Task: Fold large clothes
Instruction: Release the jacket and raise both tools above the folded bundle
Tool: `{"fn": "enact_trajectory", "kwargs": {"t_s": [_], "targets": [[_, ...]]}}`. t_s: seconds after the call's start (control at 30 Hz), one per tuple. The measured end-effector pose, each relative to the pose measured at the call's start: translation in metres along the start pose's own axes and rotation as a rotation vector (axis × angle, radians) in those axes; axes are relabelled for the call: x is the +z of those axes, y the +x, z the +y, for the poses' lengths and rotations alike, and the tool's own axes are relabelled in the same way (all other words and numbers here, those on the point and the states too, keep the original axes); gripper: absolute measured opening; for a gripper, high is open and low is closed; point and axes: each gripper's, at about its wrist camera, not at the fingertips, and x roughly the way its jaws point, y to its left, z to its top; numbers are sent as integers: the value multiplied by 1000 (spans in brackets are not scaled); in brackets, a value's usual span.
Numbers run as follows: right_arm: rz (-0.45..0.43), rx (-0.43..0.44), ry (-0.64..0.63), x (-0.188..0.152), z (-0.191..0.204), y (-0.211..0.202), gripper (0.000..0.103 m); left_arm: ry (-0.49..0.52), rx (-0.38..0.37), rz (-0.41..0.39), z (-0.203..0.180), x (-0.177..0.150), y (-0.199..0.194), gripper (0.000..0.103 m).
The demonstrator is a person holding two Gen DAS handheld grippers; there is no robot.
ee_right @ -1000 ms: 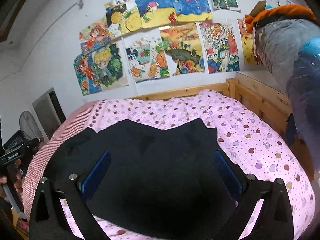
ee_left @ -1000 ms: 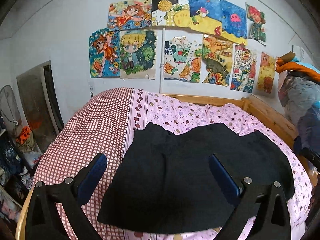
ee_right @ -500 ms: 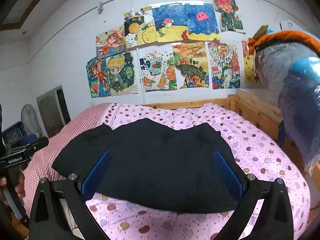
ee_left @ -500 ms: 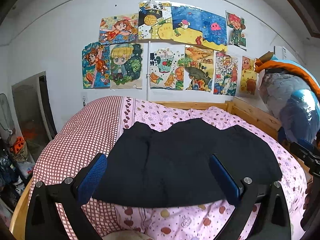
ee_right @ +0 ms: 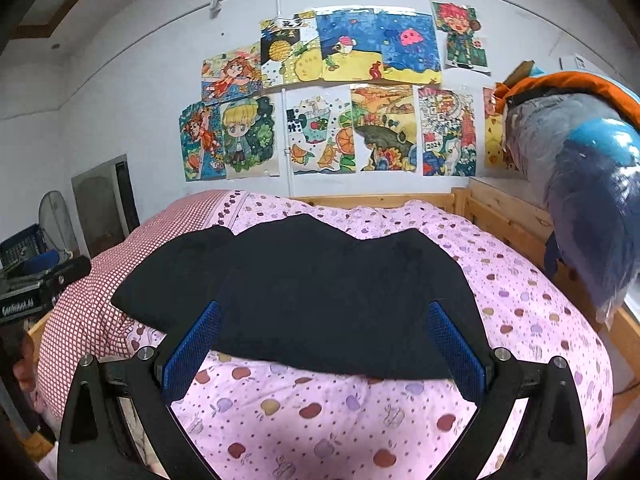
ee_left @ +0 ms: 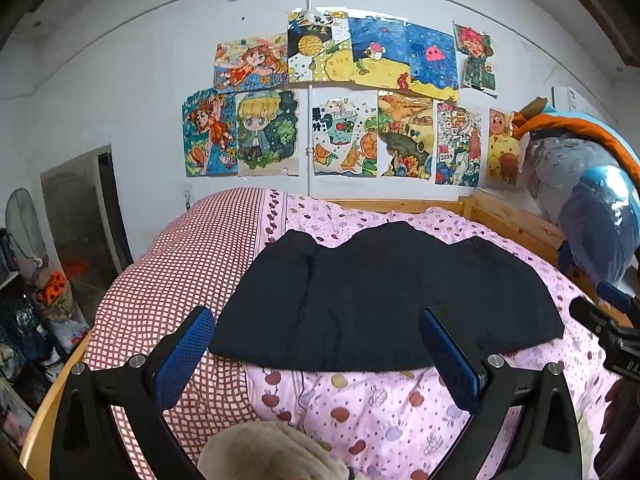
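Observation:
A black garment (ee_left: pixel 380 296) lies folded and flat on the pink fruit-print quilt (ee_left: pixel 360 404), its far edge wavy. In the right wrist view the same garment (ee_right: pixel 332 296) spans the middle of the bed. My left gripper (ee_left: pixel 316 316) hangs open in front of the garment's near edge, with nothing between its blue pads. My right gripper (ee_right: pixel 325 308) is likewise open and empty, back from the cloth. The right gripper's body (ee_left: pixel 608 328) shows at the right edge of the left wrist view. The left gripper's body (ee_right: pixel 44 284) shows at the left of the right wrist view.
A red checked cover (ee_left: pixel 180 264) lies on the bed's left part. A wooden bed frame (ee_right: pixel 508 216) runs along the back and right. Bagged clothes (ee_right: pixel 592 184) bulge over the right rail. Drawings (ee_left: pixel 344 120) cover the wall. A fan (ee_left: pixel 24 224) and clutter stand at left.
Both grippers have drawn back from the garment toward the bed's near side. More of the pink quilt now shows in front of the black cloth, which lies still.

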Motion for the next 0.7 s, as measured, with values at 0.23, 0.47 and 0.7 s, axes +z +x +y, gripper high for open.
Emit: {"fn": "enact_trajectory", "kwargs": {"t_s": [0.23, 0.47, 0.7], "targets": [[-3, -23, 1, -11, 0, -17, 101, 44, 20, -36, -10, -16, -24, 103], [25, -45, 6, -26, 1, -28, 101, 12, 39, -28, -6, -30, -31, 103], [32, -76, -22, -42, 7, -36, 101, 24, 59, -37, -10, -48, -37, 103]]}}
